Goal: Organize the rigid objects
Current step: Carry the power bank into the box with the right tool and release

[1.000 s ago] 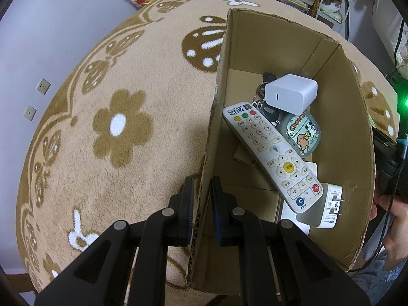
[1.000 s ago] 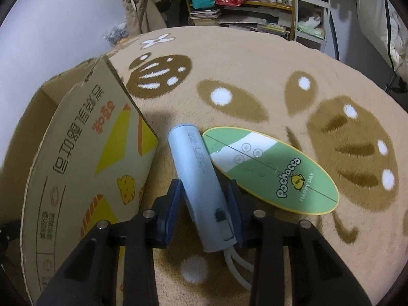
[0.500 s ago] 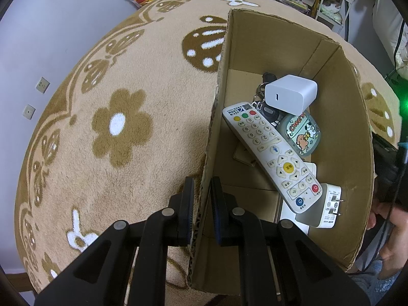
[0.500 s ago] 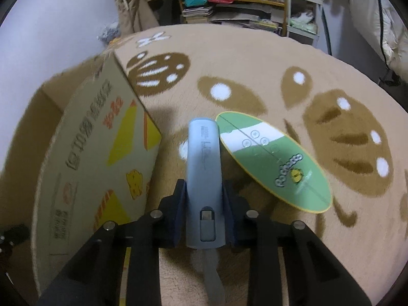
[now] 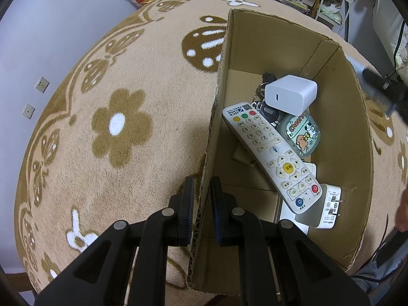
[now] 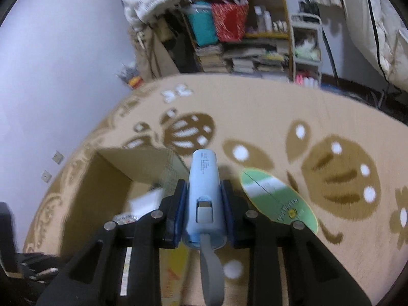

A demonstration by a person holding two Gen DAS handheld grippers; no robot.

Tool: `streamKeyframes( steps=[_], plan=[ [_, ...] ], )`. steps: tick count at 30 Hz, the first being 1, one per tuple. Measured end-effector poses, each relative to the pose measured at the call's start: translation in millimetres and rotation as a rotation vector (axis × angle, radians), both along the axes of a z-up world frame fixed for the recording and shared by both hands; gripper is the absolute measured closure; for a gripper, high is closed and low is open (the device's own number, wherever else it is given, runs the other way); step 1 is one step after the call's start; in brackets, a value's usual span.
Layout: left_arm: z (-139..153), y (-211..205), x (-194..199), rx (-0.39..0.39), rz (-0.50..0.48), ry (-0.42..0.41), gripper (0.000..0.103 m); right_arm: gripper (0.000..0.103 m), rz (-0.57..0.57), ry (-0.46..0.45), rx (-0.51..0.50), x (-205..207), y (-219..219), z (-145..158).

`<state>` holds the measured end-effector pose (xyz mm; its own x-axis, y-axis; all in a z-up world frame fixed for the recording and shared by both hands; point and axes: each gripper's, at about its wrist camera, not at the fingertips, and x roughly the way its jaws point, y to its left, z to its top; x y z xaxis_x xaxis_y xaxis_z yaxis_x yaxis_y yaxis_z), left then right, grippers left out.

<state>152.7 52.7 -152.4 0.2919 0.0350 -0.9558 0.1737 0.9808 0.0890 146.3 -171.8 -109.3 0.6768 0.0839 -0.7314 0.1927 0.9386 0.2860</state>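
My left gripper point(image 5: 202, 199) is shut on the left wall of an open cardboard box point(image 5: 255, 48) standing on the rug. Inside the box lie a white remote control point(image 5: 270, 153), a white charger cube point(image 5: 290, 94), a key bunch point(image 5: 265, 107), a cartoon-dog case point(image 5: 302, 132) and a white plug adapter point(image 5: 329, 206). My right gripper point(image 6: 204, 199) is shut on a pale blue cylindrical power bank point(image 6: 204, 178) with a grey strap, held in the air above the box's point(image 6: 112, 178) right wall. A green oval fan point(image 6: 278, 201) lies flat on the rug to its right.
A beige round rug point(image 5: 114, 127) with brown flower patterns covers the floor. Cluttered shelves point(image 6: 242, 25) with books and bags stand at the back wall. A person's hand point(image 5: 403, 211) shows at the right edge of the left wrist view.
The right gripper closed on the blue power bank and lifted it off the rug, now above the box. The left gripper kept its hold on the box wall.
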Motion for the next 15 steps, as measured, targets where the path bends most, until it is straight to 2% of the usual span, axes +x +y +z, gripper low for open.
streamKeyframes(
  steps=[6,15],
  plan=[
    [0.5,0.7,-0.2,-0.002,0.000,0.000,0.091,0.074,0.014,-0.081,-0.024,-2.7,14.5,29.7],
    [0.3,0.8,-0.3,-0.004,0.001,0.001,0.091,0.074,0.122,-0.070,0.009,-3.7,42.0,29.2]
  ],
)
